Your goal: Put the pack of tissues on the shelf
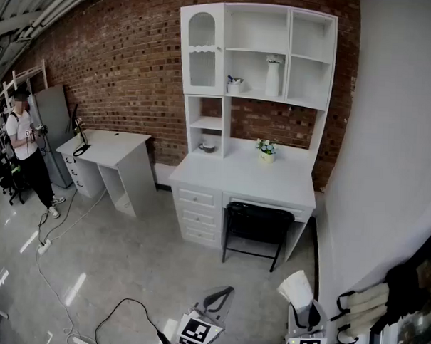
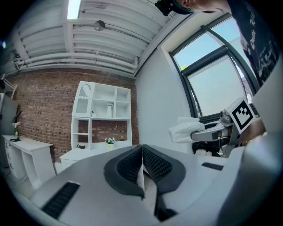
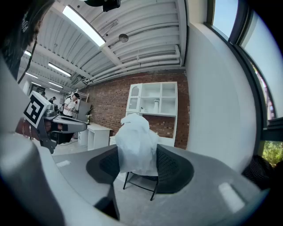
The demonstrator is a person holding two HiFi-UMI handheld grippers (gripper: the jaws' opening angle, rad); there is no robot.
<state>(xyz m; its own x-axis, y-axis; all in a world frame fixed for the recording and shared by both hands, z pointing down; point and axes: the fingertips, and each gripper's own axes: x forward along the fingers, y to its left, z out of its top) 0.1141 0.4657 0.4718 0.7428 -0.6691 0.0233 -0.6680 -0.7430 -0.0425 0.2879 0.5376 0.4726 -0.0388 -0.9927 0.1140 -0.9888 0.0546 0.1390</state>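
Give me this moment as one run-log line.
stage: carrying | right hand-held gripper: shut on tissues | left hand-held gripper: shut, empty | shelf: ahead across the floor, not yet reached

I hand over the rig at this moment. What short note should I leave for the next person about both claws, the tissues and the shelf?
Left claw: shut, empty.
Right claw: shut on the pack of tissues.
The shelf stands on the white desk at the brick wall, across the floor, with a chair pushed in front.
Done: pack is in grip.
Left: walk to the desk, set the pack on the shelf, release.
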